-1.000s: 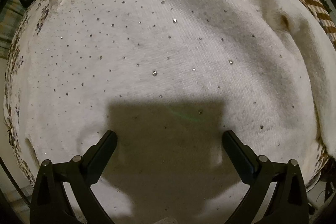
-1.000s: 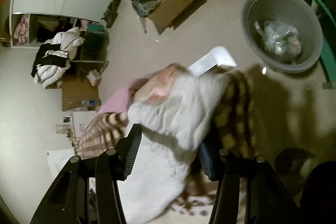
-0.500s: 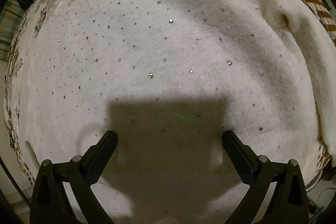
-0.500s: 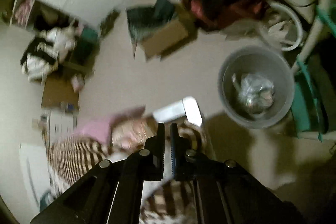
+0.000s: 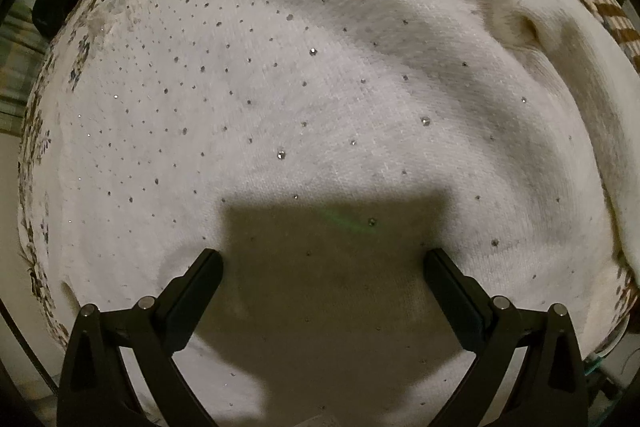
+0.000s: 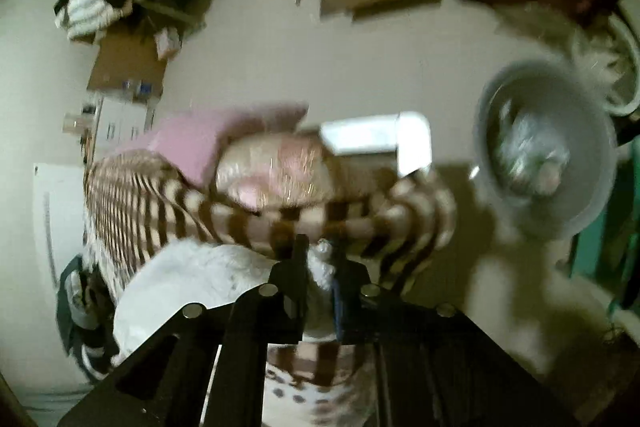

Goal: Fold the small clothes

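Our right gripper (image 6: 320, 259) is now pinching the white sweater's (image 5: 320, 87) fluffy edge at 6 o'clock, ready for folding. Our left gripper (image 5: 322, 263) is still hovering wide open, holding nothing.

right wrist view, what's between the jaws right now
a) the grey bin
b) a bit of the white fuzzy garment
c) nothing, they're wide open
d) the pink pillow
b: the right gripper has its jaws nearly closed on a tuft of the white garment, while the grey bin stands apart on the floor.
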A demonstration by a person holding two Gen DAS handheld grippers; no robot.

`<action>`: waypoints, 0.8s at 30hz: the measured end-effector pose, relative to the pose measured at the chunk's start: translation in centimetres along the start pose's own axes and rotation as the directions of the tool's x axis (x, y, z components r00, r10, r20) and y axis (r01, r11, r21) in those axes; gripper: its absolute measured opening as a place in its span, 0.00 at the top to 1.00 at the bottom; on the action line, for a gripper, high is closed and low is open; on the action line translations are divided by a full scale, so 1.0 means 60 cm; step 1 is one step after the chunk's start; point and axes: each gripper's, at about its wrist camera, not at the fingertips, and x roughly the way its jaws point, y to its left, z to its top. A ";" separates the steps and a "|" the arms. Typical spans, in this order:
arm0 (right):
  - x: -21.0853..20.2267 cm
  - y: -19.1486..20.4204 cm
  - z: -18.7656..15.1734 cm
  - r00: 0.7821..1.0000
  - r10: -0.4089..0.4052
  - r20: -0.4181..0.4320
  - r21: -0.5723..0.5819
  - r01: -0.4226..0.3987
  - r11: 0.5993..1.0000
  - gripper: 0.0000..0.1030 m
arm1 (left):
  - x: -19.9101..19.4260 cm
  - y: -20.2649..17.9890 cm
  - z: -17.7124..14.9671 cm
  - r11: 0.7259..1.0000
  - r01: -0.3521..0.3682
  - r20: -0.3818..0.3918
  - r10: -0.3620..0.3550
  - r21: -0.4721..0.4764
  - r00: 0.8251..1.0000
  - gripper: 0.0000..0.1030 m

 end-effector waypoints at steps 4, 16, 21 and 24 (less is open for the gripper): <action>-0.086 -0.010 0.010 0.982 -0.030 0.189 0.019 0.027 0.999 0.92 | -0.003 -0.015 -0.002 1.000 -0.004 0.003 0.004 -0.010 1.000 0.00; -0.037 -0.051 -0.070 0.979 0.202 -0.023 0.283 -0.188 0.941 0.49 | -0.012 -0.004 -0.016 1.000 -0.009 0.011 0.009 -0.019 1.000 0.00; 0.059 -0.002 -0.143 0.936 0.336 -0.105 0.343 -0.284 0.895 0.49 | -0.011 -0.002 -0.024 1.000 -0.015 0.014 0.016 -0.017 1.000 0.00; 0.083 0.011 -0.151 0.938 0.346 -0.024 0.349 -0.316 0.882 0.49 | -0.013 -0.004 -0.026 1.000 -0.014 0.015 0.015 -0.012 1.000 0.00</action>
